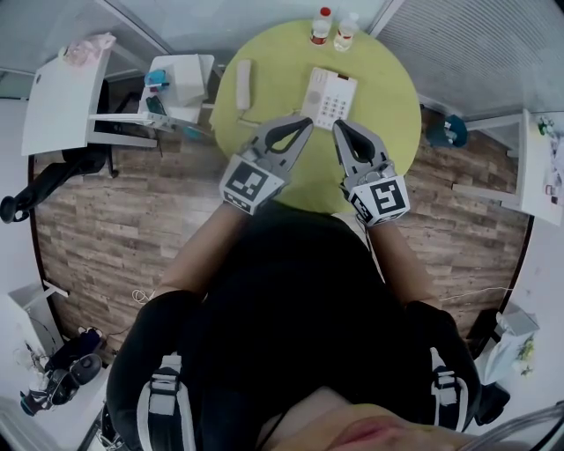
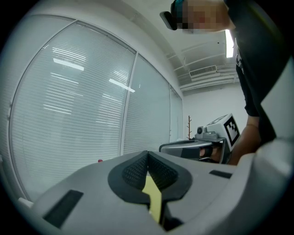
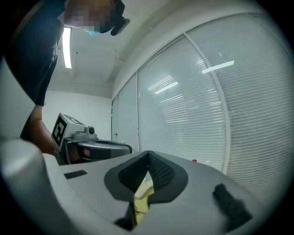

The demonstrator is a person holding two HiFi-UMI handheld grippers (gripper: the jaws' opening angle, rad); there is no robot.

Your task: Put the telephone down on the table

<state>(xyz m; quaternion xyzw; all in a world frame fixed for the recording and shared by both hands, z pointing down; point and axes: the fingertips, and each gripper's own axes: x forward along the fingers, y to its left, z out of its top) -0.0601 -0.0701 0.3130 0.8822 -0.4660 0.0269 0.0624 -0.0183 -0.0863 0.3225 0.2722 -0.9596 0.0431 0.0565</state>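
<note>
The white telephone base (image 1: 329, 97) with its keypad lies flat on the round yellow-green table (image 1: 388, 97). Its white handset (image 1: 243, 85) lies apart from it near the table's left edge. My left gripper (image 1: 306, 121) hovers at the base's near left corner, shut, with nothing in it. My right gripper (image 1: 338, 126) is just right of it at the base's near edge, also shut and empty. In the left gripper view the pads (image 2: 138, 170) meet, and the table shows below them. In the right gripper view the pads (image 3: 158, 170) meet over a sliver of white telephone (image 3: 143, 190).
Two small bottles (image 1: 322, 25) (image 1: 345, 32) stand at the table's far edge. A white chair with small items (image 1: 181, 79) and a white desk (image 1: 62, 101) are at the left. Another white desk (image 1: 538, 167) is at the right. Blinds (image 2: 82, 114) cover the windows beyond.
</note>
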